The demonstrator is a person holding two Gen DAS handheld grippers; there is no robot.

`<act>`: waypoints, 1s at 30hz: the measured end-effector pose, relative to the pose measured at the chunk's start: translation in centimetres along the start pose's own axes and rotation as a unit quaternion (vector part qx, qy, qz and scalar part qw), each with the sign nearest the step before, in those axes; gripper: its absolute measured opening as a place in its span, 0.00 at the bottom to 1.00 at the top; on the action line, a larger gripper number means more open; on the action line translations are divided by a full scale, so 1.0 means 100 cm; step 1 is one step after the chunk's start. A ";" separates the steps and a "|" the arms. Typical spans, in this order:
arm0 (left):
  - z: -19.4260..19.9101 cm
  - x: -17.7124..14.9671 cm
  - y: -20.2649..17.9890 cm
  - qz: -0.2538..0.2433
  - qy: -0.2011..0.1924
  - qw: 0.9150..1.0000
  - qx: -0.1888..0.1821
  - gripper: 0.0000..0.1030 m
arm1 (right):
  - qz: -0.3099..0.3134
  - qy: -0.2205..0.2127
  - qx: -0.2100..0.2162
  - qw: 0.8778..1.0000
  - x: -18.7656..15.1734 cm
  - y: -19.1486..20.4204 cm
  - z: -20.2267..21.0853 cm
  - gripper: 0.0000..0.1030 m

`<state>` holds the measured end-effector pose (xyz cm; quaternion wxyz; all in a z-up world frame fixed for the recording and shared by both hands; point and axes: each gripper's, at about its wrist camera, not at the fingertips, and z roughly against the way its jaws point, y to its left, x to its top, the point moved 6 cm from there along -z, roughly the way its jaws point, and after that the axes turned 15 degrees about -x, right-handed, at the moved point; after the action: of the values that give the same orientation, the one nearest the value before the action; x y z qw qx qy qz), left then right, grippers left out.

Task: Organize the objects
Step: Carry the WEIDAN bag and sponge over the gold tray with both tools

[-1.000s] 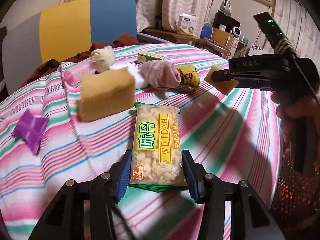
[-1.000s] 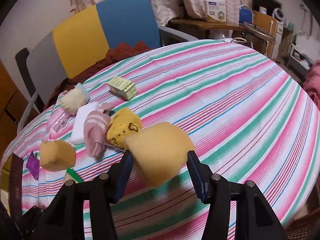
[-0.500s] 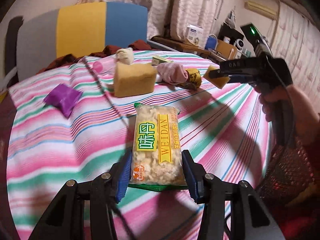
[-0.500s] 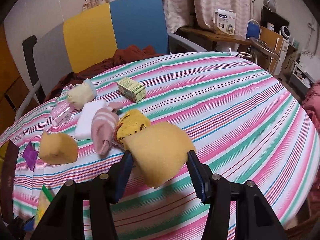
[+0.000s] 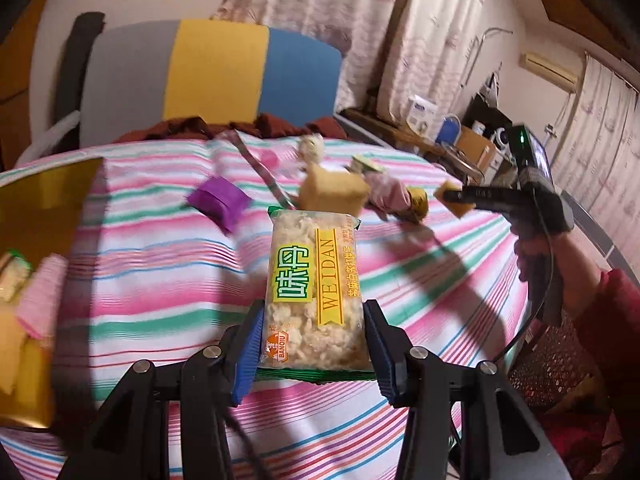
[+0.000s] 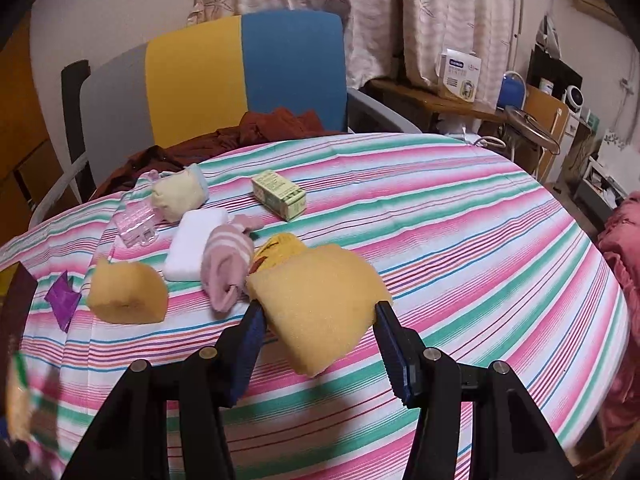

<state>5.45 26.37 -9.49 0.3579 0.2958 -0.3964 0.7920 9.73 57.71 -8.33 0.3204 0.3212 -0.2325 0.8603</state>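
Left wrist view: purple packet (image 5: 218, 203) and sponge block (image 5: 333, 191) lie beyond; left gripper (image 5: 314, 354) clamps the snack pack (image 5: 314, 292), right gripper (image 6: 318, 344) squeezes a yellow sponge (image 6: 320, 304).

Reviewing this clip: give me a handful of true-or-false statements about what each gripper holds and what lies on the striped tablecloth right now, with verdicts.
1. The left gripper is shut on a snack packet. True.
2. The right gripper is empty. False: it is shut on a yellow sponge.
3. A second yellow sponge lies on the tablecloth. True.
4. The small green box stands on top of the white block. False: it lies on the cloth, apart from the block.
5. A pink sock lies beside the white block. True.
6. The purple packet is held between the right gripper's fingers. False: it lies on the cloth at far left.
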 end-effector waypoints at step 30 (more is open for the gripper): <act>0.157 0.031 0.190 0.107 -0.068 0.977 0.170 0.47 | 0.193 -0.051 0.310 0.929 -0.044 0.345 0.186 0.55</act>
<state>-8.64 6.09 -7.05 0.1877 0.3607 -0.3089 0.8598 -4.37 20.95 -5.36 0.0198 0.3971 -0.0276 0.9172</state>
